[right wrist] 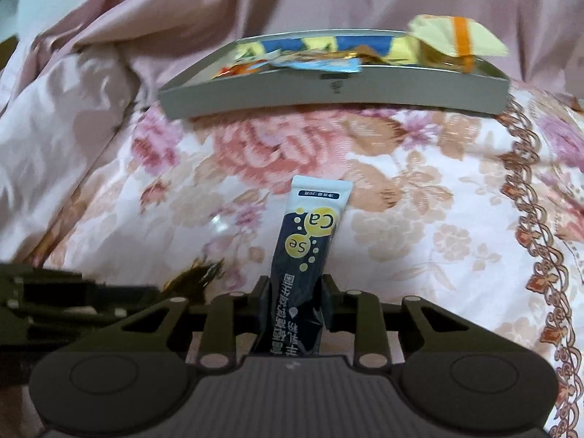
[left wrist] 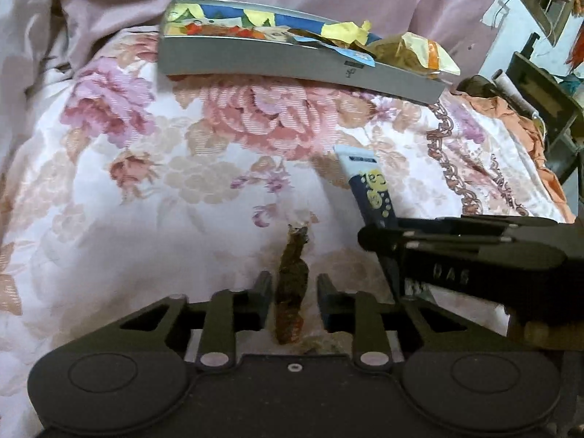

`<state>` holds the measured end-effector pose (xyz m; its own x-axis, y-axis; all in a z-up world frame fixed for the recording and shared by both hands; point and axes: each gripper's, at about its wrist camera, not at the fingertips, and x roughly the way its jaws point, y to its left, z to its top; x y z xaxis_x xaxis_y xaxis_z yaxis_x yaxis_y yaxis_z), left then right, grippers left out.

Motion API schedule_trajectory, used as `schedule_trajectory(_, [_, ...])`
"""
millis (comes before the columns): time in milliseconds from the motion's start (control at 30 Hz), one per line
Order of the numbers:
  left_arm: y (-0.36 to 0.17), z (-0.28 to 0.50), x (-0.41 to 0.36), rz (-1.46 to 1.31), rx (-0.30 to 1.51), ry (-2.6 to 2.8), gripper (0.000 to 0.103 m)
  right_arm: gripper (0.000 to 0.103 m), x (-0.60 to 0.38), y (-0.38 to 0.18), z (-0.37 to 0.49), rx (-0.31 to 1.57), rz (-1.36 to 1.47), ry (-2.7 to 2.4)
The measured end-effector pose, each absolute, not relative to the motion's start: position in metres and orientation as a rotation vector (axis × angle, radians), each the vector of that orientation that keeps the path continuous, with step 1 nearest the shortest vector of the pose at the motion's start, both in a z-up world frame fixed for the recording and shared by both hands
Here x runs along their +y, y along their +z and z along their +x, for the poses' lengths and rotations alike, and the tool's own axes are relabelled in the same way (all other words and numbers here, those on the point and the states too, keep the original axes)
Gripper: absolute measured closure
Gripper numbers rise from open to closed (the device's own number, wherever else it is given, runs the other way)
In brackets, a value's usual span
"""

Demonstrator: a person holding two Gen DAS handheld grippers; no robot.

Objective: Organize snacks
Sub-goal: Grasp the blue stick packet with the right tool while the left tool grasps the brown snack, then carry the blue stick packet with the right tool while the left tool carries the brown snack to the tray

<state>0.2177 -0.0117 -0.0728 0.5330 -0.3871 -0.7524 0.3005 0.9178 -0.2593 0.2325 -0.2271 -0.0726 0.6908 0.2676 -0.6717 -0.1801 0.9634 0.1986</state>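
My left gripper (left wrist: 294, 286) is shut on a brown and orange snack wrapper (left wrist: 292, 277), which sticks out forward between the fingers. My right gripper (right wrist: 295, 288) is shut on a dark blue stick packet (right wrist: 310, 233) marked Ca and Se, with its white end pointing away. In the left wrist view the right gripper (left wrist: 381, 235) comes in from the right with the blue packet (left wrist: 368, 182). Ahead of both lies a shallow grey tray (left wrist: 292, 62) (right wrist: 328, 98) with several colourful snack packets, among them a pale yellow one (right wrist: 452, 40) at its right end.
Everything rests on a floral bedcover (left wrist: 146, 182) (right wrist: 419, 219). A rumpled pink quilt (right wrist: 182, 11) rises behind the tray. Orange cloth (left wrist: 511, 113) and dark furniture (left wrist: 540, 102) lie beyond the bed's right edge. The left gripper (right wrist: 73, 299) sits close at the left of the right one.
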Motion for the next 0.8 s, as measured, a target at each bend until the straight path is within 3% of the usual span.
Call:
schedule_trajectory(67, [-0.076,0.223,-0.014,-0.101,0.931,-0.41,0.049,0.071,-0.233,-0.073,0.236,0.774,0.152,0.239])
schedule_trajectory(200, [-0.087,0.235,-0.022,-0.036,0.961,-0.387,0.047,0.071,-0.238,-0.073,0.238,0.773,0.171,0.227])
schedule_trajectory(300, [-0.088,0.233,-0.034,0.085,0.957,-0.392,0.048,0.071,-0.238,-0.072,0.239,0.769,0.178,0.228])
schedule_trajectory(367, [-0.089,0.229,-0.04,0.179,0.943,-0.382,0.059,0.071,-0.236,-0.073,0.24,0.771,0.177,0.232])
schedule_trajectory(800, [-0.08,0.227,-0.034,0.117,0.887,-0.353,0.062,0.071,-0.23,-0.07,0.236,0.739,0.144,0.251])
